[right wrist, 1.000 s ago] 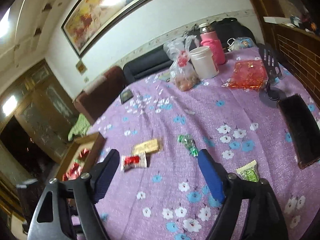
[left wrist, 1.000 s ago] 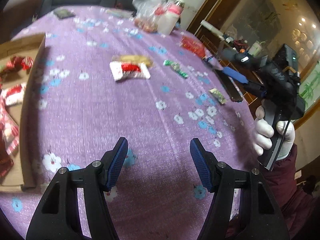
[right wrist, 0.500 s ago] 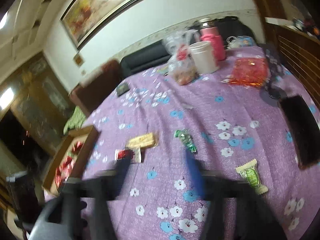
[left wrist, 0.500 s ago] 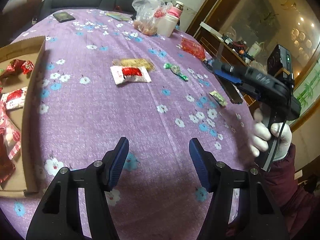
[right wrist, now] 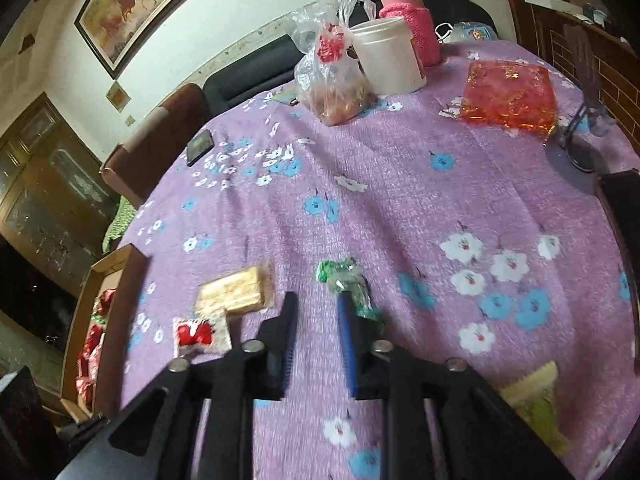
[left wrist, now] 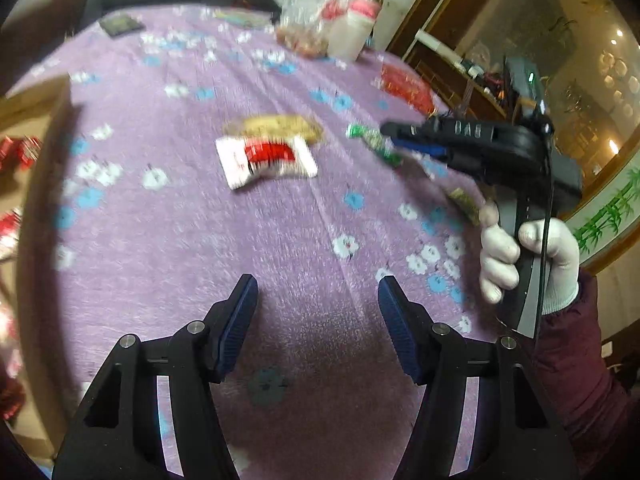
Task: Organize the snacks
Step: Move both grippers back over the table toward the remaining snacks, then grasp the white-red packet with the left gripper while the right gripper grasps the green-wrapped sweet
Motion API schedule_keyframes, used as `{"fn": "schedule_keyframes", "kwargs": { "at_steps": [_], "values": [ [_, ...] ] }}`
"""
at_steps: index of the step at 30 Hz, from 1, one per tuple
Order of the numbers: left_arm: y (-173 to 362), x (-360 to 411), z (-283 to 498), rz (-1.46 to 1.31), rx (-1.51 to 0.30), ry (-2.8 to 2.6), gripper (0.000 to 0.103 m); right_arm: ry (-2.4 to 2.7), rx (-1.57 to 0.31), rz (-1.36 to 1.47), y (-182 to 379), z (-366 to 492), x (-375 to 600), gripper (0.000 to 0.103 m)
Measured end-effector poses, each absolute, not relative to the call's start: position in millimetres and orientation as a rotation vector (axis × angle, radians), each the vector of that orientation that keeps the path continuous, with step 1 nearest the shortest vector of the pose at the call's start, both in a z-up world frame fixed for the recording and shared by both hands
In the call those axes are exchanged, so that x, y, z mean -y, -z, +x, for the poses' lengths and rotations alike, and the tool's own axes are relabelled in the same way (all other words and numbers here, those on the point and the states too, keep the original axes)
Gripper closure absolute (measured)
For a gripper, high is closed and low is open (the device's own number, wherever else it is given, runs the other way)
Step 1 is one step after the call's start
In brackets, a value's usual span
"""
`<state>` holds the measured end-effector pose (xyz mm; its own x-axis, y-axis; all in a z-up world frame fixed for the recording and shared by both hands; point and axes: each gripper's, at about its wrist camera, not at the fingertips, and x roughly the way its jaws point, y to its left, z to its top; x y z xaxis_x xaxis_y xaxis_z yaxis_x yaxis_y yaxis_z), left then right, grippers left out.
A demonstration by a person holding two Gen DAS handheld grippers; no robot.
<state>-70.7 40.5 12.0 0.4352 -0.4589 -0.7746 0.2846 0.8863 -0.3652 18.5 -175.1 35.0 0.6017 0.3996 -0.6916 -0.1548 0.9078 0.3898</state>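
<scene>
Loose snacks lie on the purple flowered tablecloth (right wrist: 400, 184): a white-and-red packet (left wrist: 266, 160) (right wrist: 200, 332), a tan wafer bar (left wrist: 280, 126) (right wrist: 234, 290), a green twisted candy (left wrist: 372, 142) (right wrist: 348, 284) and a pale green packet (left wrist: 464, 202) (right wrist: 532, 392). A cardboard box (right wrist: 108, 280) with red-wrapped snacks stands at the left edge. My left gripper (left wrist: 316, 304) is open and empty above bare cloth. My right gripper (right wrist: 316, 320) has narrowed to a small gap, empty, just short of the green candy; it also shows in the left wrist view (left wrist: 412, 140).
At the far side stand a plastic bag of snacks (right wrist: 332, 76), a white tub (right wrist: 388, 56) and a pink-sleeved flask (right wrist: 408, 16). A red packet (right wrist: 508, 96), a stand (right wrist: 580, 128), a dark tray (right wrist: 624, 232) and a phone (right wrist: 200, 146) also lie on the table.
My right gripper's jaws have closed from wide open to a narrow gap and moved forward toward the green candy. My left gripper has stayed open and tilted slightly forward.
</scene>
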Motion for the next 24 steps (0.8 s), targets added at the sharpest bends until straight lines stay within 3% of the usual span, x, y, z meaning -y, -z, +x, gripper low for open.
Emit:
{"fn": "schedule_keyframes", "kwargs": {
  "at_steps": [5, 11, 12, 14, 18, 20, 24],
  "values": [
    [-5.2, -38.3, -73.6, -0.175, -1.001, 0.481, 0.036, -0.281, -0.847, 0.236, -29.0, 23.9, 168.9, 0.073],
    [-5.1, -30.6, -73.7, -0.159, -0.993, 0.555, 0.012, -0.275, -0.858, 0.202, -15.3, 32.3, 165.8, 0.074],
    [-5.2, -28.9, -72.6, -0.158, -1.001, 0.566, 0.008, -0.272, -0.861, 0.202, -16.0, 32.2, 166.1, 0.082],
    [-5.0, -25.4, -70.1, -0.156, -1.014, 0.582, 0.001, -0.269, -0.864, 0.213, -15.6, 31.4, 167.8, 0.084],
    [-6.9, -14.2, -69.8, -0.083, -1.037, 0.559, 0.002, -0.289, -0.877, 0.250, -16.7, 27.9, 172.3, 0.084],
    [-12.3, -16.6, -61.2, -0.105, -1.045, 0.552, 0.011, -0.304, -0.880, 0.250, -17.4, 22.8, 173.1, 0.084],
    [-33.8, -23.8, -22.4, -0.086, -0.991, 0.470, 0.011, -0.342, -0.892, 0.261, -18.2, 14.6, 170.7, 0.084]
  ]
}}
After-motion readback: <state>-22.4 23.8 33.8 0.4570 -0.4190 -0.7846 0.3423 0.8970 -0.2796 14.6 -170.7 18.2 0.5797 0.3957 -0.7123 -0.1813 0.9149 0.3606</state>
